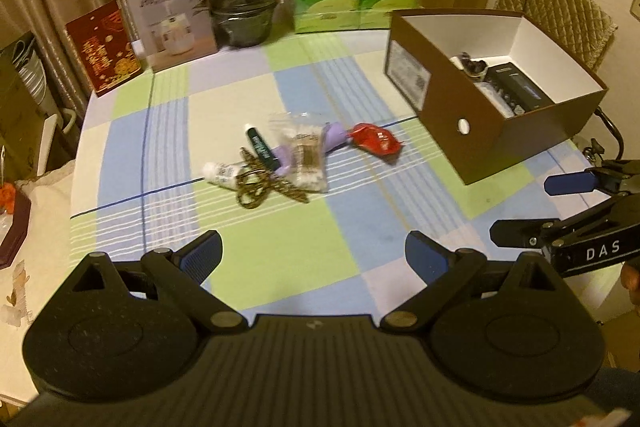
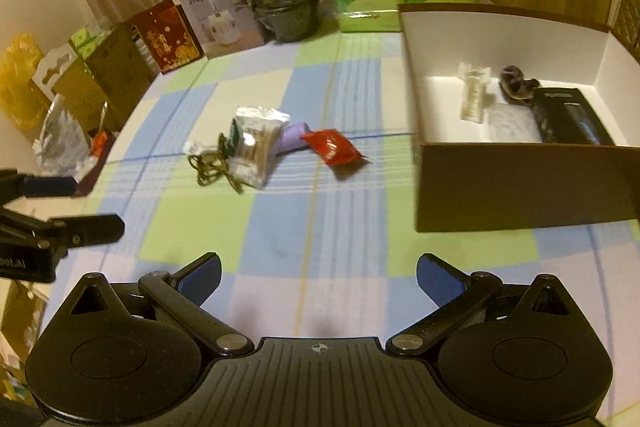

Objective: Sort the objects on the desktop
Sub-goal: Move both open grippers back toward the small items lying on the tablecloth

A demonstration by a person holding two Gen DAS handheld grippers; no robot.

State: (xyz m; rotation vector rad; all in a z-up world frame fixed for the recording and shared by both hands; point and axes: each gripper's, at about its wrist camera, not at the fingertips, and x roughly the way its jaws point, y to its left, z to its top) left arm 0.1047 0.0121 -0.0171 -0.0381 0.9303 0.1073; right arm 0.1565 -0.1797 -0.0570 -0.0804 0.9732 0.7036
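Partly sorted, by the look of it: a black case (image 2: 572, 115), a pale ribbed piece (image 2: 474, 95) and a small dark bundle (image 2: 518, 83) already inside the brown box (image 2: 520, 183), with a red sachet (image 2: 332, 147), purple tube (image 2: 296, 135), clear packet (image 2: 256, 143), green-capped tube (image 1: 262, 147), white tube (image 1: 222, 173) and tangled cord (image 1: 260, 187) left heaped mid-worktop (image 2: 320, 227), well apart from the box. Left gripper (image 1: 314, 259) and right gripper (image 2: 318, 281) both hovering low over the near worktop edge, aimed at the heap, jaws spread wide, nothing held.

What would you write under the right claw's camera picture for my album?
Open right claw faces a red packet beside a brown box.
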